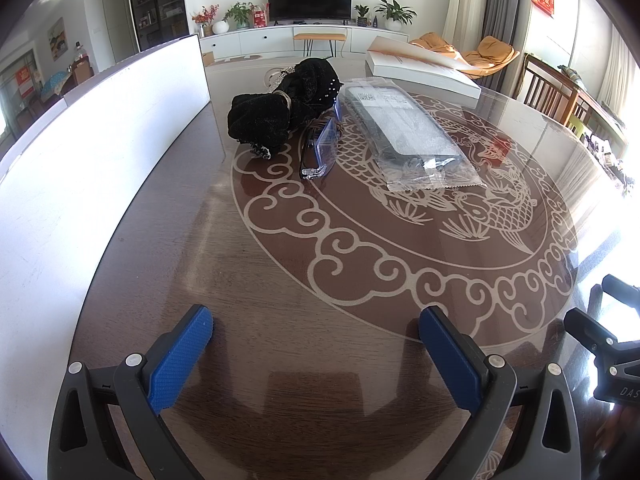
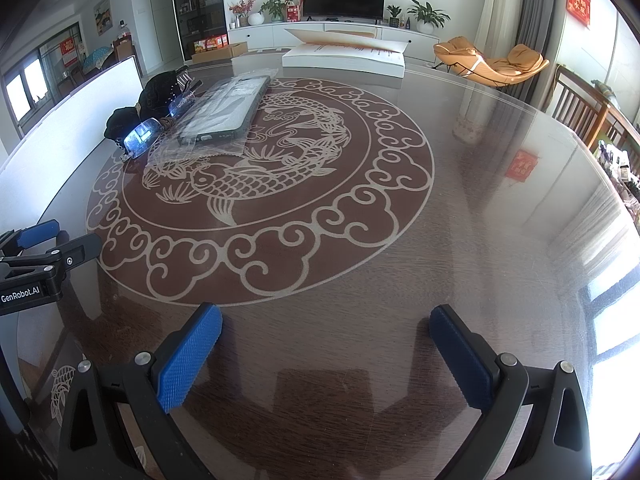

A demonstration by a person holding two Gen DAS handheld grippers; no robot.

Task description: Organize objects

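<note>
A black fabric item with studs (image 1: 276, 108) lies at the far left of the round glass-topped table (image 1: 280, 280). Next to it lie blue-tinted glasses (image 1: 320, 152) and a dark phone case in a clear plastic bag (image 1: 408, 136). All three also show in the right wrist view: fabric (image 2: 156, 96), glasses (image 2: 140, 136), bagged case (image 2: 220, 116). My left gripper (image 1: 316, 344) is open and empty, low over the near table. My right gripper (image 2: 326, 344) is open and empty, to the right of the left one.
A long white box (image 1: 100, 152) stands along the table's left side. A white open-lidded box (image 1: 420, 68) sits at the far edge. Wooden chairs (image 1: 560, 96) stand to the right. The left gripper body (image 2: 36, 264) shows at the right view's left edge.
</note>
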